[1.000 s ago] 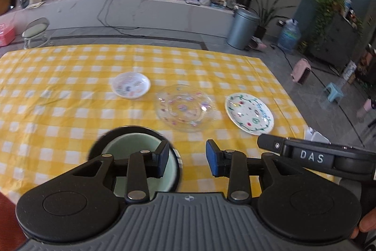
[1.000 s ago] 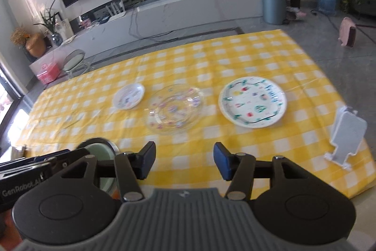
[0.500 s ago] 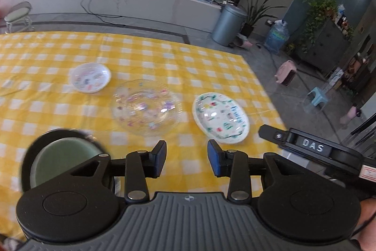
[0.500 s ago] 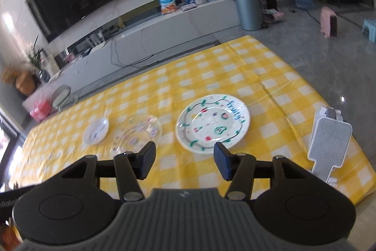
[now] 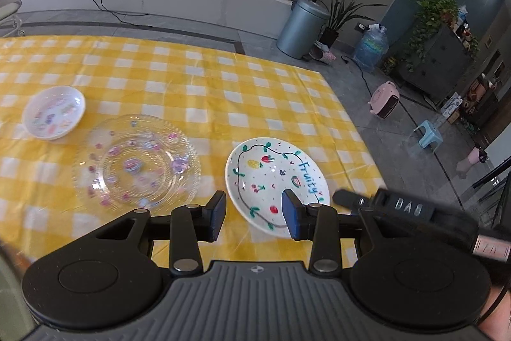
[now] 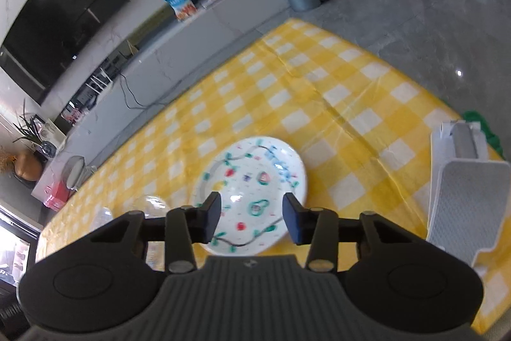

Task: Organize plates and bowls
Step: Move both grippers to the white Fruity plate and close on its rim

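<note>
Plates on yellow checked tablecloth (image 5: 223, 91): clear glass plate (image 5: 135, 162) at centre, white "Fruity" plate (image 5: 271, 178) just right, small white dish (image 5: 54, 112) far left. Left gripper (image 5: 254, 213) and right gripper (image 6: 250, 218) both spread wide over "Fruity" plate, gripping nothing.

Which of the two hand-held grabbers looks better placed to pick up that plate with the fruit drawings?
Probably the right gripper: its open jaws frame the fruity plate just ahead. The left gripper, also open, sits over its near rim.
</note>
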### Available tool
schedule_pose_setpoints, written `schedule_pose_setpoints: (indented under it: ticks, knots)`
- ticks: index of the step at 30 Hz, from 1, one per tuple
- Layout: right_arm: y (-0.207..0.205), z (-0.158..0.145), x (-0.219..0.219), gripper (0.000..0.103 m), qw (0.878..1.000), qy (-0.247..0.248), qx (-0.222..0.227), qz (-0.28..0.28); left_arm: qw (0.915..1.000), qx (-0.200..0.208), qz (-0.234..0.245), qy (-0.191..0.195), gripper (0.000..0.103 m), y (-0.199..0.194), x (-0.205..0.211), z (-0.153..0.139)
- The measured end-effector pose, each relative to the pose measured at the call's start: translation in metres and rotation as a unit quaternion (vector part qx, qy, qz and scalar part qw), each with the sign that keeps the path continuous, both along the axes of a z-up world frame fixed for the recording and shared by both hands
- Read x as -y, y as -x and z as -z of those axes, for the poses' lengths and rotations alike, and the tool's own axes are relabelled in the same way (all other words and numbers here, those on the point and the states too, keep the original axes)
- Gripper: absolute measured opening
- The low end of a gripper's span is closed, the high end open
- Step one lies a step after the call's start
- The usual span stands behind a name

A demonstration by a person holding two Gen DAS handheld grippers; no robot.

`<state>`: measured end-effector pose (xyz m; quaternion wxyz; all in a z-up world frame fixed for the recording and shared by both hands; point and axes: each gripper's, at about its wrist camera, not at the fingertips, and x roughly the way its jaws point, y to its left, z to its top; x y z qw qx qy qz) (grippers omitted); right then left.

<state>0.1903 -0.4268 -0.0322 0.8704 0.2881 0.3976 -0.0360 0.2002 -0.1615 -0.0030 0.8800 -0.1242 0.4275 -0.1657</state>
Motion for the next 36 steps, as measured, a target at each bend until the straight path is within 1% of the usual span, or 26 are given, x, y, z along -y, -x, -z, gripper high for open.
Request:
schedule_pose_setpoints:
  ticks: [3,5,9,12,15,18,20,21,22,23,25,27,29,30,32,36]
  knots:
    - [-0.010,0.018,0.011,0.038,1.000,-0.003,-0.013,0.003,1.0000,-0.004,-0.001,-0.004,0.043,-0.014,0.008,0.013]
    - [-0.016,0.029,0.019,0.038,1.000,-0.006,-0.018,0.014,0.9998,-0.011,-0.011,-0.011,0.043,-0.021,0.012,0.021]
    - [-0.025,0.044,0.030,0.037,0.999,-0.004,-0.027,0.027,0.9993,-0.025,-0.022,-0.013,0.043,-0.034,0.014,0.032]
    - [-0.028,0.051,0.038,0.034,0.999,-0.007,-0.031,0.038,0.9992,-0.024,-0.023,-0.024,0.043,-0.040,0.017,0.038]
    - [-0.028,0.054,0.042,0.032,0.999,-0.013,-0.024,0.042,0.9985,-0.032,-0.026,-0.035,0.043,-0.046,0.024,0.045]
    - [-0.027,0.054,0.042,0.032,0.999,-0.012,-0.021,0.042,0.9982,-0.041,-0.027,-0.035,0.043,-0.050,0.026,0.051]
    - [-0.028,0.055,0.042,0.026,0.999,-0.012,-0.019,0.041,0.9981,-0.042,-0.021,-0.039,0.042,-0.050,0.029,0.052]
    - [-0.028,0.056,0.043,0.021,0.999,-0.019,-0.021,0.039,0.9981,-0.042,-0.019,-0.041,0.039,-0.050,0.030,0.053]
    - [-0.029,0.058,0.044,0.018,0.998,-0.032,-0.023,0.039,0.9981,-0.043,-0.016,-0.042,0.037,-0.050,0.031,0.054]
    - [-0.028,0.059,0.045,0.017,0.998,-0.042,-0.023,0.042,0.9980,-0.045,-0.014,-0.042,0.035,-0.051,0.033,0.055]
    - [-0.028,0.060,0.045,0.012,0.997,-0.055,-0.023,0.040,0.9978,-0.046,-0.016,-0.046,0.033,-0.052,0.034,0.056]
    - [-0.029,0.060,0.043,0.012,0.997,-0.059,-0.021,0.036,0.9975,-0.047,-0.016,-0.050,0.030,-0.053,0.034,0.058]
    - [-0.029,0.060,0.041,0.006,0.997,-0.062,-0.021,0.032,0.9972,-0.048,-0.016,-0.055,0.025,-0.054,0.035,0.059]
    - [-0.029,0.060,0.040,0.004,0.997,-0.060,-0.022,0.032,0.9970,-0.048,-0.017,-0.058,0.022,-0.054,0.034,0.060]
    - [-0.028,0.060,0.039,0.003,0.997,-0.060,-0.023,0.034,0.9967,-0.049,-0.018,-0.061,0.018,-0.054,0.034,0.061]
    - [-0.026,0.060,0.042,0.002,0.997,-0.065,-0.023,0.042,0.9968,-0.056,-0.013,-0.056,0.014,-0.053,0.034,0.060]
